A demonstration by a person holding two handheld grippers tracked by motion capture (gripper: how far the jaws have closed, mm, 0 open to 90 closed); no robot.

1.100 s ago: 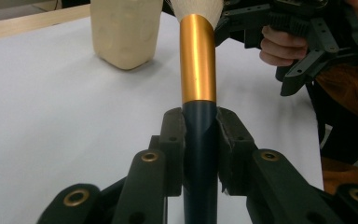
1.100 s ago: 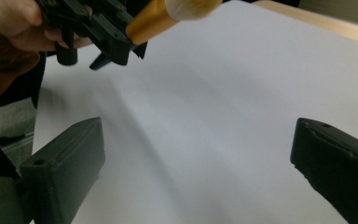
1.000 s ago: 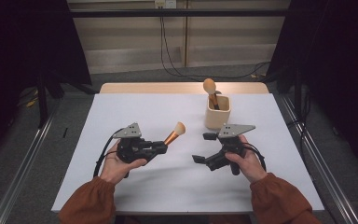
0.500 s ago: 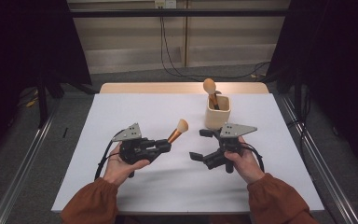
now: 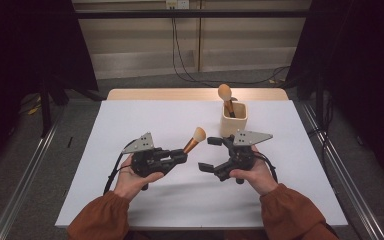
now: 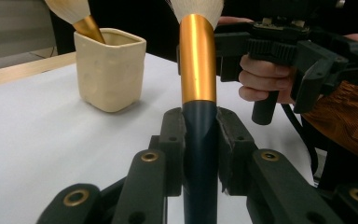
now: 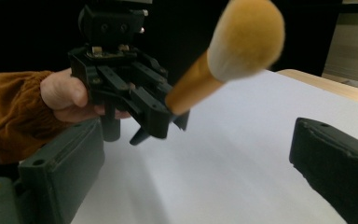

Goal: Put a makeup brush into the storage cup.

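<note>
At table's left, the left gripper [image 5: 180, 157] pinches a makeup brush [image 5: 194, 140] by its dark handle, gold ferrule and pale bristles tilted up off the white table [image 5: 130, 125]; keeping it steady suits a handover to the spread-jawed right gripper [image 5: 211, 154] beside the cream holder [image 5: 233, 119].

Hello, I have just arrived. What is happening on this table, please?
A person works at a white table with a gripper in each hand. The left gripper is shut on a makeup brush, bristles raised toward the cream cup, which already holds another brush. The right gripper is open and empty, facing the held brush.
</note>
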